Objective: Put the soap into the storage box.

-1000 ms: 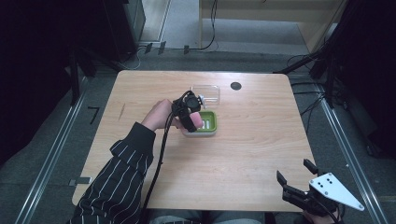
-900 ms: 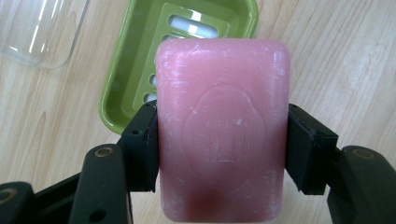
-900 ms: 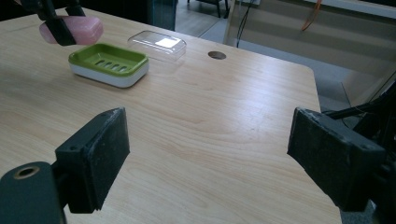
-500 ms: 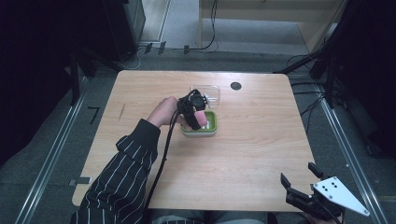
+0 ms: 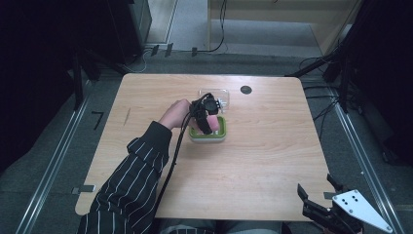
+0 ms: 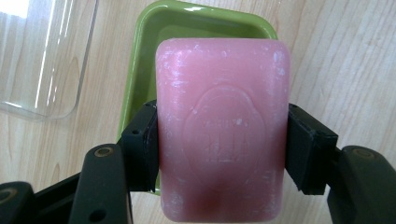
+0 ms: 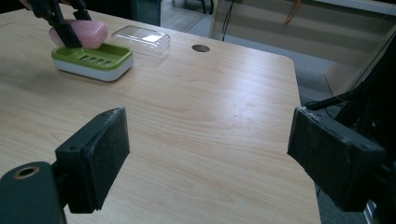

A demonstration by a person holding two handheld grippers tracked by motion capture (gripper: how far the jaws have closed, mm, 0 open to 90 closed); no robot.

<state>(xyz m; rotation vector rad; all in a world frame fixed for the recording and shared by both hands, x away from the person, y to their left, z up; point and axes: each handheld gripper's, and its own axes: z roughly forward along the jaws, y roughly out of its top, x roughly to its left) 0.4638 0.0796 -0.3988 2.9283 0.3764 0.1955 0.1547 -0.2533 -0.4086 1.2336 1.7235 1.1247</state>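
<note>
We see a pale wooden table (image 5: 272,161) with rounded corners and a small round hole (image 5: 246,89) near its far edge. Around the table lies grey floor (image 5: 63,161), with metal rails (image 5: 53,161) along both sides. Beyond the table, black cables (image 5: 221,29) trail past a light wooden cabinet (image 5: 282,12). The edges are dark.

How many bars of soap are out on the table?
1. A pink rectangular soap bar is clamped in the left gripper, held just above the green soap dish, next to the clear plastic lid. None looks hidden elsewhere.
</note>
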